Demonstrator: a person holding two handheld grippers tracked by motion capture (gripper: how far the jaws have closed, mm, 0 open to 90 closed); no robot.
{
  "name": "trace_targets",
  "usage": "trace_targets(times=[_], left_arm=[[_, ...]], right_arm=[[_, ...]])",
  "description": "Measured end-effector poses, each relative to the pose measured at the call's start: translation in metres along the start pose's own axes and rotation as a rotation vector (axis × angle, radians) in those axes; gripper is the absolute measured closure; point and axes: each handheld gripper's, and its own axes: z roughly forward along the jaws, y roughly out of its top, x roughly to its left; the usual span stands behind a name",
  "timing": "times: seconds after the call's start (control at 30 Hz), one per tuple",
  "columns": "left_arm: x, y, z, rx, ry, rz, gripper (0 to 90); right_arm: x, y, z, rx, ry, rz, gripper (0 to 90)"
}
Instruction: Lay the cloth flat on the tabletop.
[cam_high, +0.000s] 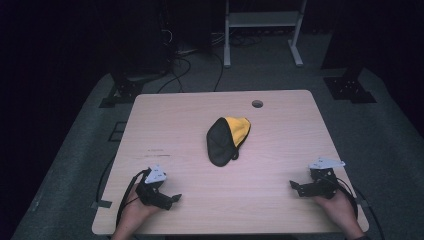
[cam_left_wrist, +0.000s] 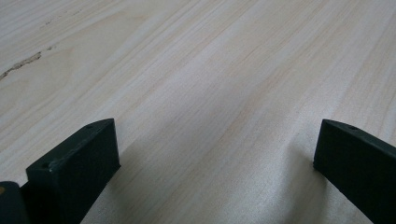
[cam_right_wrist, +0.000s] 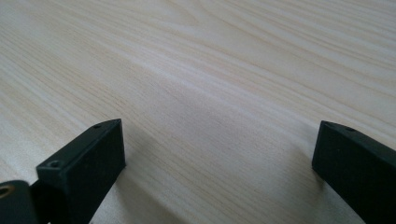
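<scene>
the black-and-yellow cloth cap (cam_high: 228, 140) is lying limp and light mid-counter (cam_high: 280, 210); its brim edge is being judged the best hold. both the left gripper (cam_high: 172, 198) and right gripper (cam_high: 295, 187) are being held with jaws wide apart, empty.

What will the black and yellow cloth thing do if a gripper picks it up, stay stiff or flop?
The cloth thing lies crumpled and folded, so it will probably droop. It looks thin, so likely light. Pushed across the smooth wooden table, it would probably slide or bunch, not roll.
</scene>
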Motion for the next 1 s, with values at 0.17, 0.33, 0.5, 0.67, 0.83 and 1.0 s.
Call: trace_targets(times=[0.17,0.33,0.5,0.67,0.83,1.0], left_arm=[[0.000,0.000,0.000,0.001,0.002,-0.004,0.0],[0.001,0.003,0.001,0.001,-0.006,-0.022,0.0],[0.002,0.010,-0.001,-0.026,-0.004,-0.025,0.0],[0.002,0.022,-0.001,-0.052,-0.005,-0.026,0.0],[0.002,0.041,0.003,-0.080,-0.010,-0.016,0.0],[0.003,0.052,0.008,-0.092,-0.013,-0.010,0.0]], right_arm=[[0.000,0.000,0.000,0.000,0.000,0.000,1.6],[0.000,0.000,0.000,0.001,0.000,0.000,1.6],[0.000,0.000,0.000,0.001,0.000,0.000,1.6],[0.000,0.000,0.000,0.000,0.001,-0.001,1.6],[0.000,0.000,0.000,0.000,0.001,-0.001,1.6],[0.000,0.000,0.000,0.000,0.001,-0.001,1.6]])
